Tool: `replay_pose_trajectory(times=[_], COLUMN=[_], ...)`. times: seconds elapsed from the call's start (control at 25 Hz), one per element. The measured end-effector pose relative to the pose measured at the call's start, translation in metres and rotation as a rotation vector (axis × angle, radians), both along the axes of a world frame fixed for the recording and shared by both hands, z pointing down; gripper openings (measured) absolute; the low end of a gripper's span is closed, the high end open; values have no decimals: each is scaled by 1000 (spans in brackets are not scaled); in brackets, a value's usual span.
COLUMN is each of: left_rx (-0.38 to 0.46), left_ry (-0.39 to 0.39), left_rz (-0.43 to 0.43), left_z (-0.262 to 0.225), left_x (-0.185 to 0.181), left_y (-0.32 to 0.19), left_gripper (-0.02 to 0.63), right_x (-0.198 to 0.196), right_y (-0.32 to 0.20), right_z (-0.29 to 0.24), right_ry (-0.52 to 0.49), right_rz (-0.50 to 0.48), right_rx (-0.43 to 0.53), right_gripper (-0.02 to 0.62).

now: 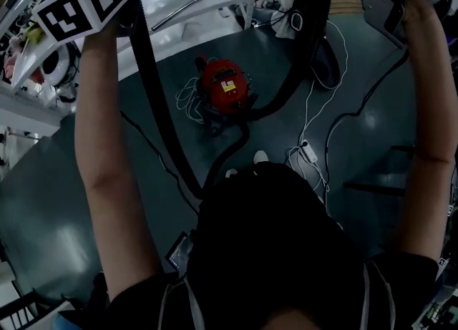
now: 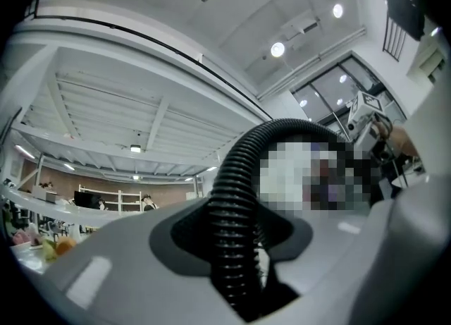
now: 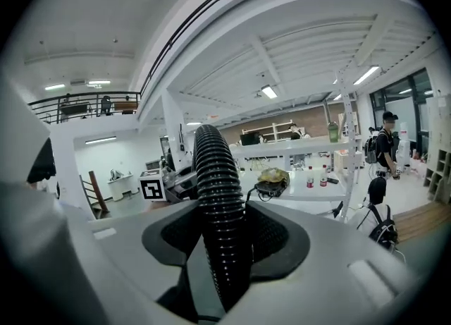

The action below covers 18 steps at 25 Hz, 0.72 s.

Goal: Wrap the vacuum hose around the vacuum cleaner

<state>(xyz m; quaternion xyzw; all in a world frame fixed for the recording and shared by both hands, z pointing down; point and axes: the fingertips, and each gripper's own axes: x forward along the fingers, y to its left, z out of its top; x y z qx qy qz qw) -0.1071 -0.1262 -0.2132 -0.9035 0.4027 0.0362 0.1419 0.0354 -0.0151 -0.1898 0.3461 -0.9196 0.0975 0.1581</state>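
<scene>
You have your left gripper and right gripper each clamped on the black ribbed hose, high above the red vacuum cleaner.

Dim head view, bright elsewhere, fisheye vignetting

The vacuum hose was black ribbed plastic with a faint sheen. The right gripper and left gripper had smooth, matt pale-grey plastic shells and dark, finely textured pads. Toward twelve o'clock in the head view, the vacuum cleaner looked glossy red, on a smooth, softly reflective dark floor.
</scene>
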Motion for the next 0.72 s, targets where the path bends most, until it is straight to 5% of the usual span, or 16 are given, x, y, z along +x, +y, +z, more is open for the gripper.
replay_pose_trajectory(times=[0.28,0.44,0.72], left_rx=[-33,-44,-61], left_ry=[24,22,-67], left_rz=[-81,-126,-196], left_z=[-1,4,23], left_x=[-25,-37,-51], left_y=[-12,-13,-9], left_gripper=[167,167,168], right_x=[-16,-5,-12], right_y=[-10,-19,-21], right_z=[-14,-3,40], right_ry=[-125,-163,-209], right_rz=[28,164,187], right_rx=[-27,-84,-188], right_gripper=[189,188,190])
